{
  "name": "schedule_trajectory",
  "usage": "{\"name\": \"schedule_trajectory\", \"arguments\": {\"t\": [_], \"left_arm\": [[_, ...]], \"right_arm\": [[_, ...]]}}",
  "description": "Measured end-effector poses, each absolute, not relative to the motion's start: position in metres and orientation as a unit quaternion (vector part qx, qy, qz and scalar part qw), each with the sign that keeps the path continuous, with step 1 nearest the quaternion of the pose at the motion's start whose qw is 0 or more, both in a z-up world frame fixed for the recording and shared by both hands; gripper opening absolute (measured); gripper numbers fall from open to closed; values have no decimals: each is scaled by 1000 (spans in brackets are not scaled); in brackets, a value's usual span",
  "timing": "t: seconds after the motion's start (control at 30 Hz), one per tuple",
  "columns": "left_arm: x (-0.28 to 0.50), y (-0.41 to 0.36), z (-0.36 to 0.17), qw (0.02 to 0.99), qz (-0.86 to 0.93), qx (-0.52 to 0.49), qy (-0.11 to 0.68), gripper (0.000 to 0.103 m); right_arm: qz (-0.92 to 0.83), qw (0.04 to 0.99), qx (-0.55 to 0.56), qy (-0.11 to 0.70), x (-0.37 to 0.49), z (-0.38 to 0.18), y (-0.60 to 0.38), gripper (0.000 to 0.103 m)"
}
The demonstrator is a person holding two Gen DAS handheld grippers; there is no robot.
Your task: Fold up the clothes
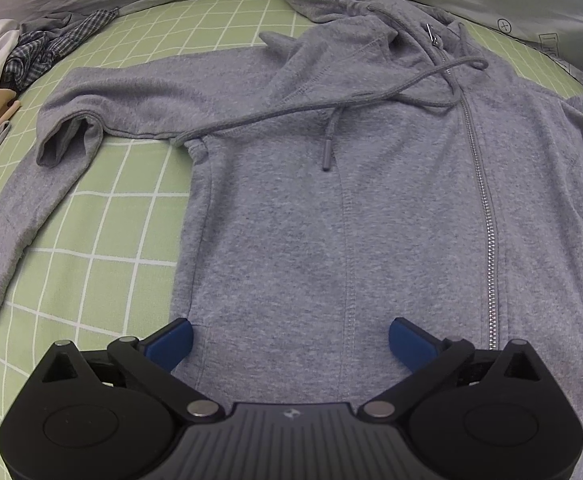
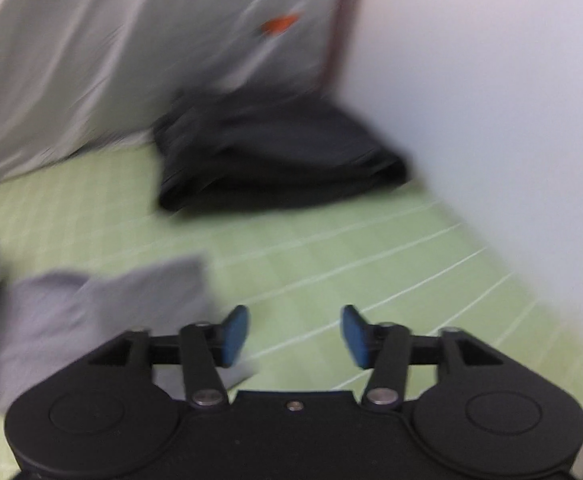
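A grey knit zip-front hoodie lies face up on the green checked bed sheet, its hood at 12 o'clock and one sleeve bent out toward 9 o'clock. The left gripper hovers over the hem with jaws spread wide and empty. The right gripper, in a blurred view, is also parted and empty near a grey sleeve end, with a folded black garment at 12 o'clock. The fabric looks soft, limp and fairly light, so pinching cuff and shoulder seam seems best.
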State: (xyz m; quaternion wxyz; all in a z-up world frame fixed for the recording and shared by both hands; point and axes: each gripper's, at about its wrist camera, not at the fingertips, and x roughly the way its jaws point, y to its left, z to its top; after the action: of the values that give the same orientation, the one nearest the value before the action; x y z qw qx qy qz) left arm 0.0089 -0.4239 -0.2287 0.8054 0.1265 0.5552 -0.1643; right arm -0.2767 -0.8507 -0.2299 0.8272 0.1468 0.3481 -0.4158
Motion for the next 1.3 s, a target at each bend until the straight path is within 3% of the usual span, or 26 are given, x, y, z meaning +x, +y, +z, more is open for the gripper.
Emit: {"name": "schedule_trajectory", "arguments": {"t": [0.13, 0.37, 0.4, 0.43, 0.47, 0.57, 0.73, 1.0, 1.3], "left_arm": [[8, -424, -228, 806, -162, 124, 556, 103], [7, -424, -229, 809, -162, 123, 552, 103], [7, -424, -229, 809, -162, 122, 551, 103], [7, -423, -229, 809, -163, 122, 551, 103], [7, -423, -229, 810, -163, 122, 551, 103], [7, -423, -229, 810, -163, 122, 550, 103], [7, -424, -228, 811, -163, 122, 549, 103], [7, -425, -227, 811, -163, 121, 549, 103], [6, -424, -228, 811, -163, 121, 548, 103]], "right_arm": [[-387, 835, 190, 344, -264, -247, -838, 83], [-387, 824, 247, 331, -260, -260, -847, 90], [-383, 826, 255, 324, -262, -261, -847, 88], [-379, 828, 262, 318, -265, -261, -848, 77], [-369, 833, 262, 317, -266, -260, -847, 51], [-342, 846, 261, 314, -266, -256, -844, 19], [-364, 857, 208, 298, -261, -235, -834, 11], [-486, 840, 158, 183, -302, -152, -874, 10], [-592, 782, 123, 151, -352, -120, -927, 9]]}}
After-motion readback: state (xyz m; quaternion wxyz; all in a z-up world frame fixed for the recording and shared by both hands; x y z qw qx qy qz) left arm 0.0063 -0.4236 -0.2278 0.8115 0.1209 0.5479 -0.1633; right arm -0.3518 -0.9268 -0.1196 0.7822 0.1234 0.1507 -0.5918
